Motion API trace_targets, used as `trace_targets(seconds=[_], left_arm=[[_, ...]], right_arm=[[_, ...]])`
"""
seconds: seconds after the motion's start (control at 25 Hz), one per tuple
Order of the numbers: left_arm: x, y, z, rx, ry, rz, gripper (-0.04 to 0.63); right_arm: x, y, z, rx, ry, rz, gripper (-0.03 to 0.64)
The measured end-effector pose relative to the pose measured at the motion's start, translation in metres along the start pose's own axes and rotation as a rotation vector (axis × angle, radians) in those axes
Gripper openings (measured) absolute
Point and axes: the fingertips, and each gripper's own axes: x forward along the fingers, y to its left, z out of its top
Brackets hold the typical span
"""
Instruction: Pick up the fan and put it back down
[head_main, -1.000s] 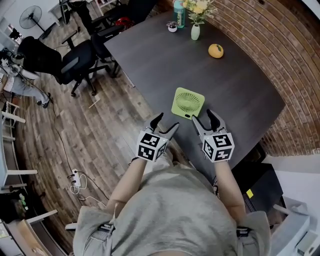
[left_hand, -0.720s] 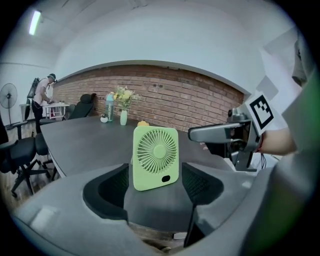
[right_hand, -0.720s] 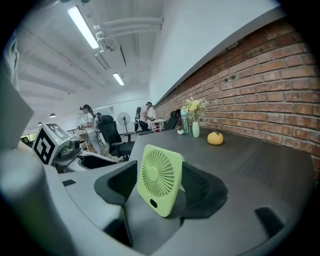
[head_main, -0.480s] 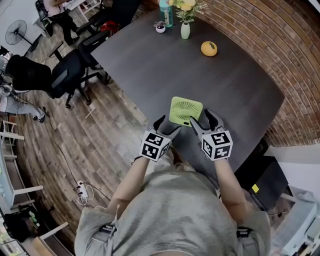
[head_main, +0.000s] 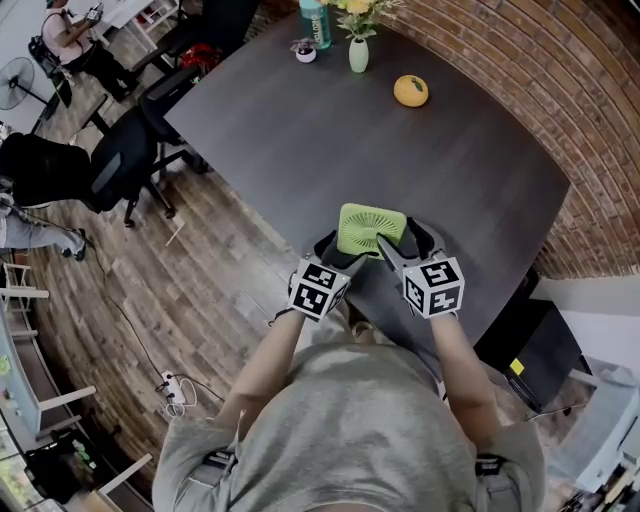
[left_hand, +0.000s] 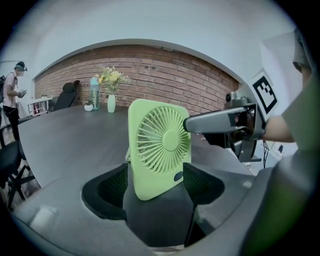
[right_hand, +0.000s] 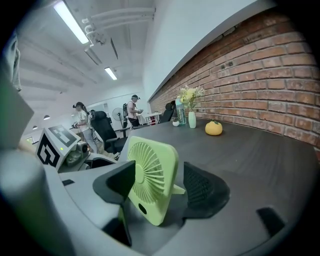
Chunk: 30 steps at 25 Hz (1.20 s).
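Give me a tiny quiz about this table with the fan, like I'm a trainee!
1. What colour is the fan? A red, B green, C blue.
2. True or false: the fan stands between the jaws of the left hand-held gripper.
3. Fill in: the orange fruit lies on the ____.
Key: 1 B. 2 true. 3 table.
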Motion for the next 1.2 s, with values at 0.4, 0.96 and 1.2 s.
trace_targets(seconds=[0.4,0.96,1.2], left_arm=[[0.024,0.002,-0.008,0.023,0.054,-0.035,0.328],[0.035,0.003,-0.011,-0.016,0.08,-0.043,0.327],[0.03,0.002,-0.012,-0.015,0.089,-0.026,0.324]], right_arm=[[0.018,-0.004,-0.003,-0.016,0.031,-0.005,0.284],[0.021,-0.003,-0.004,0.015,0.025,-0.002,0.256],[0.018,0.002,-0.004,0.017,0.032,-0.003,0.253]])
